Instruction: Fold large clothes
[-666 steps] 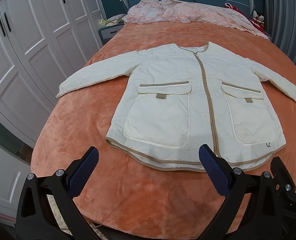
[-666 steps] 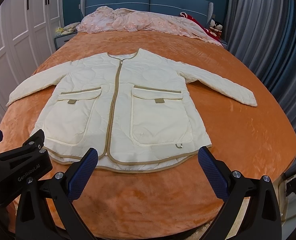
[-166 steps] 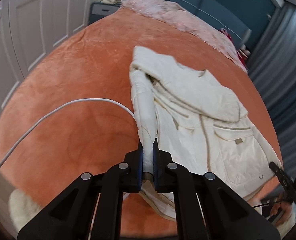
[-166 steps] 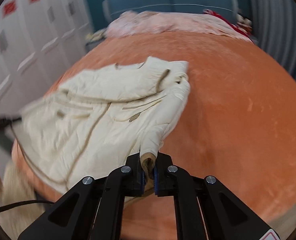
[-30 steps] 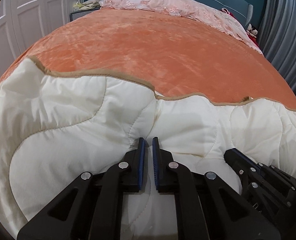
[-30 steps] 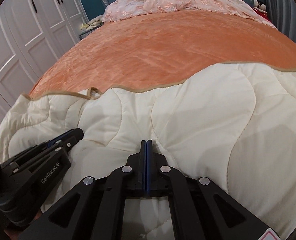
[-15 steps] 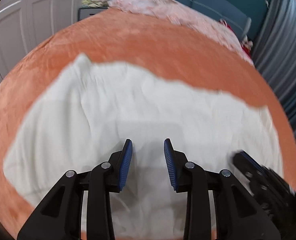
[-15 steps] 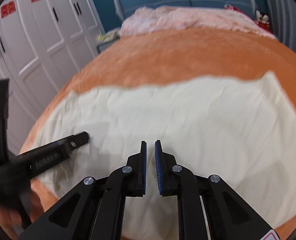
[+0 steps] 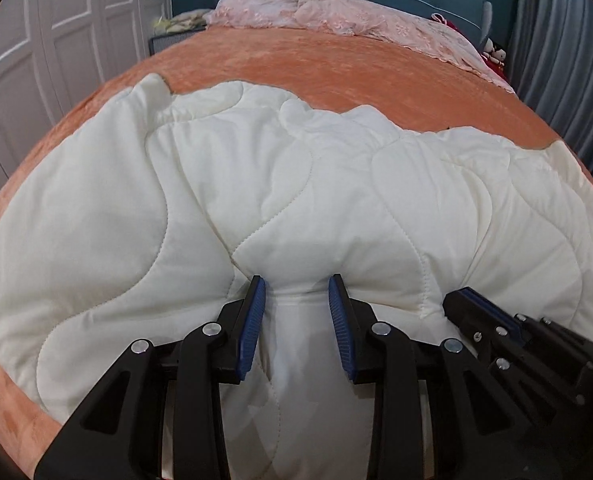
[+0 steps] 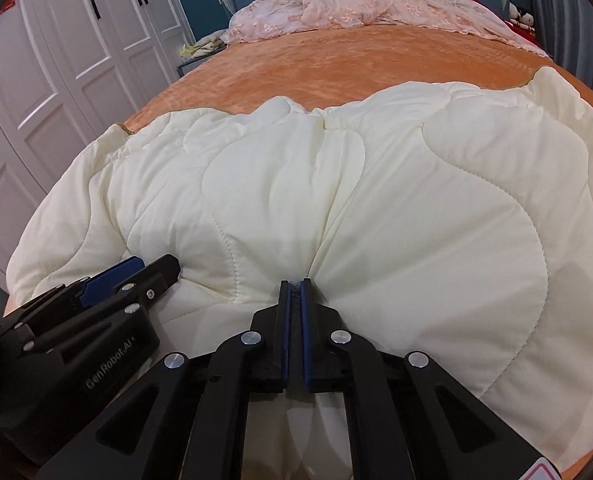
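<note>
A cream quilted jacket [image 9: 256, 180] [image 10: 416, 200] lies folded, back side up, across the near end of the orange bed cover [image 9: 336, 64]. My left gripper [image 9: 296, 280] stands partly open at the jacket's near edge, its fingertips dug into the quilting, with a bulge of fabric in the gap. Just to its right my right gripper [image 10: 292, 282] is closing its jaws on a thin pinch of the same edge, and creases run into its tips. Each gripper shows in the other's view: the right gripper [image 9: 468, 300] and the left gripper [image 10: 144, 264].
The orange cover [image 10: 316, 64] stretches bare beyond the jacket to a crumpled pink quilt [image 9: 336, 16] by the blue headboard. White wardrobe doors [image 10: 56, 40] line the left side, with a nightstand [image 9: 164, 40] at the far left. Grey curtains [image 9: 556, 40] hang on the right.
The left jaws went from nearly shut to partly open. Both grippers pulled back, then came down onto the jacket's near edge. The right jaws parted a little, then closed on the fabric.
</note>
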`<state>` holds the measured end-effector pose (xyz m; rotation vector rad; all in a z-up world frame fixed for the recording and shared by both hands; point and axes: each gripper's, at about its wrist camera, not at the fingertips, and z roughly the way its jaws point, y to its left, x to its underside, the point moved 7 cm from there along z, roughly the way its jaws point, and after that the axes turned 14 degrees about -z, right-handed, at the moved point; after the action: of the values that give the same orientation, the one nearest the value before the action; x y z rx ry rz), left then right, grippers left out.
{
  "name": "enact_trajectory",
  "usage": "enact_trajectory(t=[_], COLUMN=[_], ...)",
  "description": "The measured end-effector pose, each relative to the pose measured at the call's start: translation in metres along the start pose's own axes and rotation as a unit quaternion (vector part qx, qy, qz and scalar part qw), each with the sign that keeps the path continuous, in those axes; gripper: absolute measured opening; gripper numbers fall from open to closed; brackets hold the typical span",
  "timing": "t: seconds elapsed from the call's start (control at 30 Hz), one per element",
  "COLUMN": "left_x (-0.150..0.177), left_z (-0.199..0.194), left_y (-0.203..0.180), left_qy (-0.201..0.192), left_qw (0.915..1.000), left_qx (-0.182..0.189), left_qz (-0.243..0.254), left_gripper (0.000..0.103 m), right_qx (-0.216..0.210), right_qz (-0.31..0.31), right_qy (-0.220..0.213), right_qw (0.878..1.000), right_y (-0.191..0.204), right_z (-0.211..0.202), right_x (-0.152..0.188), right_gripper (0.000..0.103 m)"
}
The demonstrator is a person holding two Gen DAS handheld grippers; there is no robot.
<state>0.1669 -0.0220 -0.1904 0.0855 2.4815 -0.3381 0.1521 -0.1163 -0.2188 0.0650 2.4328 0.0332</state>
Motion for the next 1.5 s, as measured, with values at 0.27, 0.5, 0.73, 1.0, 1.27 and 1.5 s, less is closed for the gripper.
enact_trajectory(t=[0.27, 0.5, 0.73, 1.0, 1.27, 1.5], left_x=[-0.023, 0.001, -0.004, -0.015, -0.043, -0.06], left_z=[-0.077, -0.076, -0.053, -0.046, -0.125, -0.196], left_y=[0.062, 0.177, 0.175, 0.142, 0.111, 0.093], left_qy=[-0.012, 0.041, 0.065, 0.08, 0.048, 0.014], left_qw=[0.9908, 0.9426, 0.9341, 0.9433, 0.9597, 0.9671], left_qx=[0.038, 0.018, 0.064, 0.076, 0.129, 0.159], left_qz=[-0.129, -0.331, -0.345, -0.313, -0.245, -0.198], left_gripper=[0.069, 0.076, 0.09, 0.051, 0.017, 0.015], right_qx=[-0.018, -0.026, -0.006, 0.027, 0.027, -0.027], right_qz=[-0.005, -0.023, -0.037, -0.058, -0.052, -0.048], right_qy=[-0.007, 0.0, 0.036, 0.06, 0.071, 0.06], right_qw=[1.0, 0.999, 0.999, 0.996, 0.996, 0.997], right_y=[0.008, 0.035, 0.043, 0.047, 0.048, 0.076], right_z=[-0.058, -0.074, -0.047, -0.043, -0.052, -0.081], right_x=[-0.006, 0.021, 0.027, 0.022, 0.024, 0.027], right_gripper=[0.012, 0.013, 0.013, 0.013, 0.013, 0.013])
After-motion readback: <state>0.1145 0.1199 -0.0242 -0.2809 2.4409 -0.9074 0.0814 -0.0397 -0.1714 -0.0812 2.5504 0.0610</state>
